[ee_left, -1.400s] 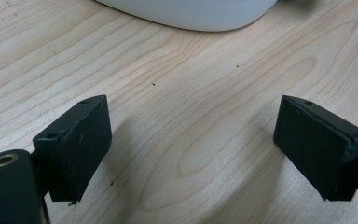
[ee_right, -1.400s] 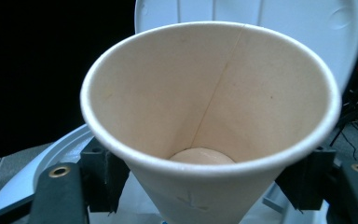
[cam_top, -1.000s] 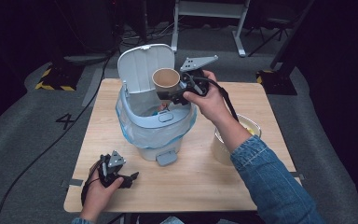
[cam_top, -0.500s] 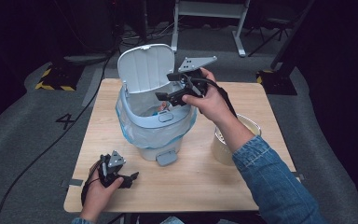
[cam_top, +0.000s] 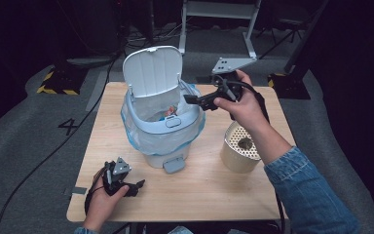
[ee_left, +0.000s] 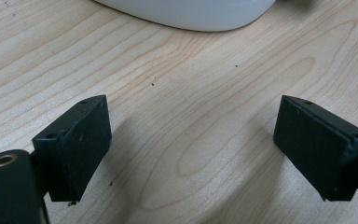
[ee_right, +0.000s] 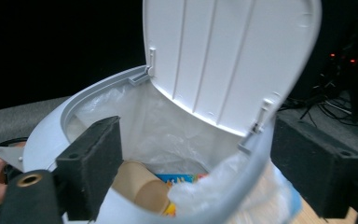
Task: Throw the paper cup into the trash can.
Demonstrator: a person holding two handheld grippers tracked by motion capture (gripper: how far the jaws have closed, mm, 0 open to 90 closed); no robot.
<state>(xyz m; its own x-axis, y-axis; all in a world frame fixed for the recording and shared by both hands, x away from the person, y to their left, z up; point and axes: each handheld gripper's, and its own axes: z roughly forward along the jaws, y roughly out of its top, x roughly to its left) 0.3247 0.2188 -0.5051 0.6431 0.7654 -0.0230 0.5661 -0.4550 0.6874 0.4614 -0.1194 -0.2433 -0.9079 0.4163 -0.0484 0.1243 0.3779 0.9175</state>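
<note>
Gone from the right hand-held gripper (cam_top: 189, 99) is the paper cup that sat between its jaws a second ago, above the open bin. That cup (ee_right: 142, 186) now lies on its side down inside the bin (cam_top: 161, 127), against a colourful wrapper in the white liner bag. The jaws have just been opening and then easing a little closer again; they stand spread with nothing between them, and the gripper has pulled back to hover just beside the bin's rim on its right side, pointing across the opening. So the drop looks done, and this part of the clearing-up seems finished.

Going by size, the worktop (cam_top: 209, 185) carries the bin in its middle, lid (cam_top: 152, 72) tipped up and back, blue bag edge (cam_top: 131, 134) folded over the rim, foot pedal (cam_top: 174, 164) facing the person. To the right of the bin, near but apart from it, stands a round container with a perforated insert (cam_top: 241, 146) and a small dark thing inside it; it may be the next thing to deal with, though I cannot tell what the dark thing is.

At the near left corner, the left hand-held gripper (ee_left: 191, 144) rests low on the bare wood, jaws spread wide and empty, well apart from the bin.
</note>
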